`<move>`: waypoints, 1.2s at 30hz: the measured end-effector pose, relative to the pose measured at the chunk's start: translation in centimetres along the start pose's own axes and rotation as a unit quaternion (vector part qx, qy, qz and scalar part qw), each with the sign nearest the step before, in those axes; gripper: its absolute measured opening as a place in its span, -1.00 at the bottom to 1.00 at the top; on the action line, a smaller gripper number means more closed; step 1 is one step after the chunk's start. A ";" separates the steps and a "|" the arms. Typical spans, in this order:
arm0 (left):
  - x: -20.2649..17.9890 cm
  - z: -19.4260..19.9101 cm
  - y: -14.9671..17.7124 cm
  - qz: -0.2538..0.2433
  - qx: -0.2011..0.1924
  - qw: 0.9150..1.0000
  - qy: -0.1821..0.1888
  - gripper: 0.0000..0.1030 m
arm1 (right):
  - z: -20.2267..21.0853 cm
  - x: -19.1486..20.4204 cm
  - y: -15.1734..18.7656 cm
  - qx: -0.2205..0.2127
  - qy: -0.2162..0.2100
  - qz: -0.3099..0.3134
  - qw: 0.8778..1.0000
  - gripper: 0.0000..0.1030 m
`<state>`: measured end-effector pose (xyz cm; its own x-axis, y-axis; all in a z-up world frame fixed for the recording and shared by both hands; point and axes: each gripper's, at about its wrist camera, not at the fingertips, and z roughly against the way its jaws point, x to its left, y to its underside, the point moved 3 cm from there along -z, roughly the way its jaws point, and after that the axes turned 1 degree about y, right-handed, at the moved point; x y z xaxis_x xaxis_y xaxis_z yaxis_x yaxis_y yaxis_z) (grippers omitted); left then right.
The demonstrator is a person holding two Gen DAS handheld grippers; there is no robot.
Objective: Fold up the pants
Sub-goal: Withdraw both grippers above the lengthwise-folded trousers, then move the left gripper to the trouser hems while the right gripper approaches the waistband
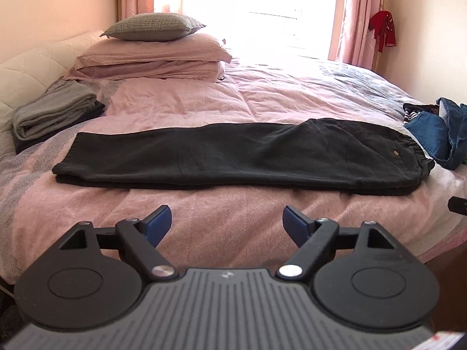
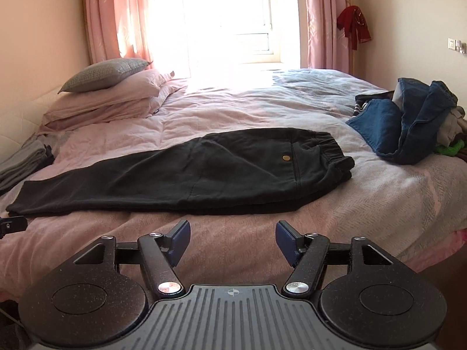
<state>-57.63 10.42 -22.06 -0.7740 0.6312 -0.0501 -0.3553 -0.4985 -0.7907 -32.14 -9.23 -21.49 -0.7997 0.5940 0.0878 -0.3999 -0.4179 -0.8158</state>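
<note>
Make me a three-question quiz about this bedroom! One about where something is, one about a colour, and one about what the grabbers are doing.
1. Where does the grey pillow sit?
A. on the pink pillows
B. on the floor
C. on the dark pants

2. What colour is the clothing hanging by the curtain?
A. green
B. red
C. white

3. How do the two grippers stand?
A. both open and empty
B. both shut on the pants
C. one holding a pillow

Answers:
1 A, it tops the pink pillows.
2 B, it is plainly red.
3 A, the left gripper and the right gripper gape over the bedcover, short of the dark pants.
</note>
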 end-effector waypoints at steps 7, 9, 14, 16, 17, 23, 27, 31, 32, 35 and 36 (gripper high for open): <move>0.2 1.1 -0.4 0.000 -0.005 1.000 -0.016 0.57 | 0.9 -0.8 0.1 -0.004 0.001 -0.011 1.000 0.20; 0.0 1.2 -0.5 -0.002 -0.007 1.000 -0.019 0.57 | 0.8 -1.1 0.0 -0.002 -0.001 -0.013 1.000 0.21; -0.2 0.2 -0.6 -0.003 0.005 1.000 -0.029 0.58 | -0.3 -1.3 0.0 0.009 -0.006 -0.014 1.000 0.21; -0.3 -0.4 -0.6 -0.002 0.011 0.999 -0.032 0.58 | -0.9 -1.4 0.0 0.016 -0.008 -0.013 1.000 0.21; -0.3 -0.8 -0.6 -0.002 0.014 0.999 -0.034 0.58 | -1.3 -1.5 0.1 0.019 -0.009 -0.013 1.000 0.21; 1.4 -5.8 0.8 0.048 0.049 0.997 -0.017 0.41 | -4.0 -2.6 0.9 0.053 0.003 -0.021 0.998 0.21; 5.5 -8.7 0.8 0.103 0.043 0.993 -0.026 0.12 | -5.6 -4.0 1.5 0.076 0.030 -0.029 0.996 0.21; 11.2 -11.2 -1.8 0.124 0.004 0.989 -0.079 -0.11 | -7.5 -5.1 1.3 0.092 0.055 -0.038 0.993 0.21; 12.8 -11.9 -2.6 0.132 -0.006 0.987 -0.093 -0.17 | -8.0 -5.1 1.1 0.094 0.058 -0.040 0.993 0.21; 17.3 -14.0 -4.3 0.162 -0.024 0.978 -0.127 -0.19 | -9.4 -4.9 0.6 0.098 0.058 -0.040 0.993 0.21; 18.6 -14.7 -4.7 0.165 -0.029 0.975 -0.142 -0.19 | -9.8 -4.8 0.5 0.100 0.058 -0.039 0.993 0.21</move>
<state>-62.61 33.23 -28.23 -0.9584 0.2469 -0.1430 -0.0378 -0.6066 -0.7941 -24.11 -5.47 -27.91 -0.7109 0.6997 0.0705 -0.5487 -0.4891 -0.6780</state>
